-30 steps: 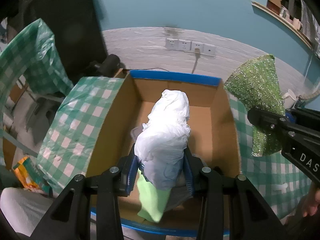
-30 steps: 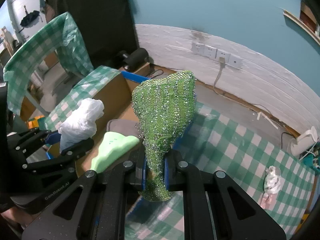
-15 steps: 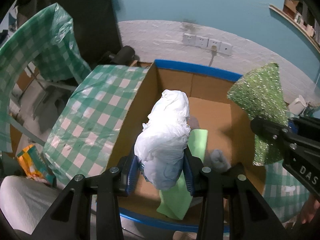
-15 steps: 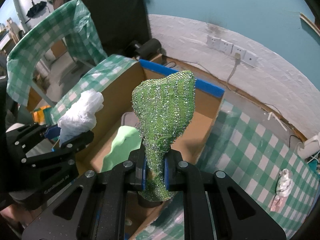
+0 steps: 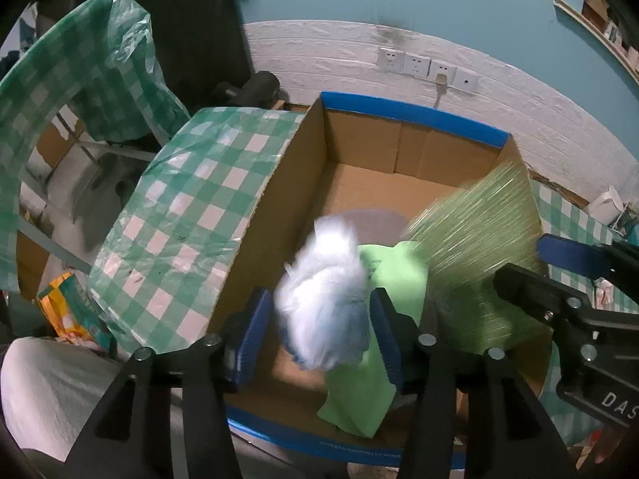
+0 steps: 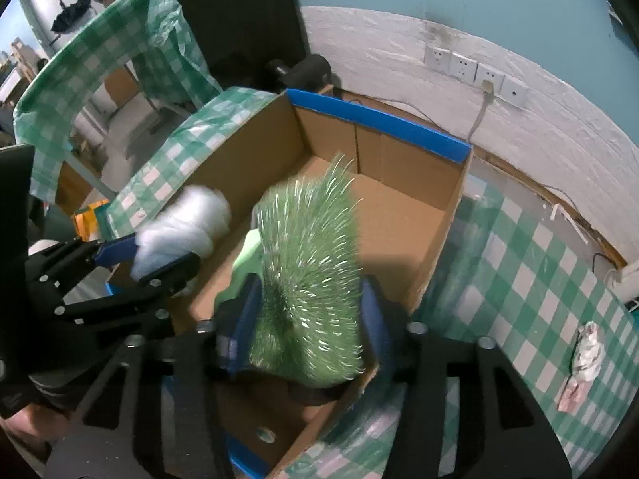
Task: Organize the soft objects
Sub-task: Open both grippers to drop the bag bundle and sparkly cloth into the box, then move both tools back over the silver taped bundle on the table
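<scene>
- The left hand-held gripper (image 5: pixel 321 329) has its blue-padded jaws parted, having just been opening; the crumpled white plastic bag bundle (image 5: pixel 323 299) is between them, blurred, and looks loose rather than pinched, so it seems to be dropping away.
- The right hand-held gripper (image 6: pixel 307 329) has likewise just been opening; the sparkly green knitted cloth (image 6: pixel 307 279) sits between its spread pads, streaked with motion blur, and I judge it released or nearly so.
- Both pieces are over the open brown cardboard box with blue-taped rim (image 5: pixel 411 113), which lies straight ahead of and below both grippers.
- Below the left gripper's tips a flat light-green foam sheet (image 5: pixel 371 367) lies on the box floor, with a grey soft item (image 5: pixel 375 223) just beyond it; these look already put away.
- Judged by this, the task is well along: two things rest in the box and two more are going in.
- Left to do, as far as can be seen: a small crumpled white-and-pink wrapper (image 6: pixel 581 363) lies on the green-checked bench (image 6: pixel 519 279), well off to the right of the right gripper; whether it counts as a soft object I cannot tell.
</scene>
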`<action>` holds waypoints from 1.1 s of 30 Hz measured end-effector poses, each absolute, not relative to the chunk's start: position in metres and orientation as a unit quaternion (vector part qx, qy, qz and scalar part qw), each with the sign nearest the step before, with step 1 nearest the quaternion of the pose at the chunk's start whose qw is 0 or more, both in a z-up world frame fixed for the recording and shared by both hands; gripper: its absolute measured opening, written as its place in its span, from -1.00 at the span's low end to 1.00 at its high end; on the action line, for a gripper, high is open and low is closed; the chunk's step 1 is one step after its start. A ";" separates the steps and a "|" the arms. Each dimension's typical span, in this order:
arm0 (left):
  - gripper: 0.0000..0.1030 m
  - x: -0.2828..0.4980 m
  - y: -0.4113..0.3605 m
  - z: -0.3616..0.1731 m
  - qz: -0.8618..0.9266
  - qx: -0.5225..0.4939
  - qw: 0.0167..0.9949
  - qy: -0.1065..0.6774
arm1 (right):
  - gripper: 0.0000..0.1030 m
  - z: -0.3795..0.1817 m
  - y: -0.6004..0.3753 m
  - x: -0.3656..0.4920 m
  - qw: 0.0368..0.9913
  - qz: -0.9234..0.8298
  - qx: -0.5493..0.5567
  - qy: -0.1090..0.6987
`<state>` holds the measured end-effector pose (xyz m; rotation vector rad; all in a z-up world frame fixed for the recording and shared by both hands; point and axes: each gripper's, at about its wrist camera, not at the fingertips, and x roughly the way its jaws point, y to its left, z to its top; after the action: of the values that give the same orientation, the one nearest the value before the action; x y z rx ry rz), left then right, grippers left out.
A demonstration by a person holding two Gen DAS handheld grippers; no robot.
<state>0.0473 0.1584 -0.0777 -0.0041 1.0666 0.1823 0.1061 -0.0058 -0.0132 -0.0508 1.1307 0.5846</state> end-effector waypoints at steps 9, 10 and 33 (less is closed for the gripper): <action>0.42 0.047 0.150 -0.068 0.083 0.006 0.866 0.494 | 0.22 -0.007 -0.022 0.110 0.817 0.249 -0.017 0.520; 0.42 0.047 0.149 -0.067 0.081 0.005 0.867 0.492 | 0.23 -0.006 -0.025 0.110 0.818 0.246 -0.017 0.519; 0.59 0.054 0.067 -0.056 0.014 0.053 0.877 0.478 | 0.25 -0.009 -0.118 0.113 0.836 0.174 0.011 0.521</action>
<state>0.0540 0.0666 -0.0565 0.1099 0.9972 0.0301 0.1131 -0.1178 -0.0090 0.0231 1.1034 0.3681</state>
